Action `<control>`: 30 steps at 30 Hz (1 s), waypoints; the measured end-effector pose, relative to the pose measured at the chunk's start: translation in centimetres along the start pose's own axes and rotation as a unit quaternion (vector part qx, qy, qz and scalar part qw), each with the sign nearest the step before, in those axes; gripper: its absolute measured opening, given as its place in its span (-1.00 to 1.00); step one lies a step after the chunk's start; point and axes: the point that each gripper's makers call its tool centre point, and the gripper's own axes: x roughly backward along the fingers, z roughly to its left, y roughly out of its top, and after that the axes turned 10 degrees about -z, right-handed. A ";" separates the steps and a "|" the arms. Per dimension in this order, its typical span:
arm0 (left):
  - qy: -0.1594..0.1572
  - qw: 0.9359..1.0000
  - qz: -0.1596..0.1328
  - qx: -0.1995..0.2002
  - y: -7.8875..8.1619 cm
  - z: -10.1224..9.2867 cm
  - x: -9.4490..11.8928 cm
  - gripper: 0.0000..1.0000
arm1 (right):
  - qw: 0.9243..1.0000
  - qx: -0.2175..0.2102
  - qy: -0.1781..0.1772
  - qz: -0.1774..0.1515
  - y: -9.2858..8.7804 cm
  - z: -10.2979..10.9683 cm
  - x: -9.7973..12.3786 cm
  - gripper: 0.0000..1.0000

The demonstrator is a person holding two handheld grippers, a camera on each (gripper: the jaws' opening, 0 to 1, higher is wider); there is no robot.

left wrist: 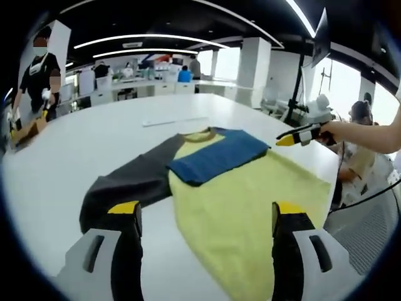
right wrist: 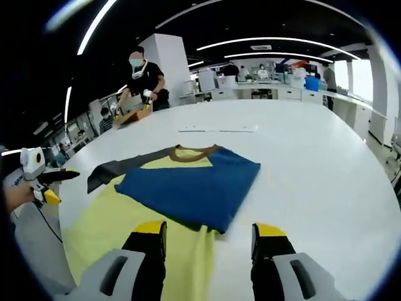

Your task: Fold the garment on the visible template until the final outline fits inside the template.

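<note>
A yellow T-shirt lies flat on the white table, collar away from me. Its blue sleeve is folded across the chest, while the dark grey sleeve stretches out to the side. My left gripper hovers open over the shirt's lower part, holding nothing. My right gripper is open and empty just short of the blue sleeve, above the yellow body. A hand holds the right gripper beyond the shirt's side. The left gripper is at the far hem side.
A thin white strip lies on the table beyond the collar, also the strip. At the table's far corner a person in black works on a brown object. Desks and pillars stand behind. The table edge runs close past the shirt.
</note>
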 end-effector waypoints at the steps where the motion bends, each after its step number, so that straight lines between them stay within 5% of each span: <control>1: 0.001 1.000 0.001 -0.001 0.0 0.1 -0.2 0.55 | 1.000 -0.002 -0.002 0.000 -0.2 -0.2 0.0 -0.10; 12: 0.021 1.000 0.004 0.009 -0.8 1.4 -3.2 0.14 | 0.999 -0.022 -0.033 -0.001 -1.5 -1.8 -0.8 -0.66; 30: 0.072 0.996 0.040 0.045 -4.0 4.2 -5.4 -0.37 | 0.999 -0.037 -0.032 0.001 -2.7 -1.7 -2.7 -0.90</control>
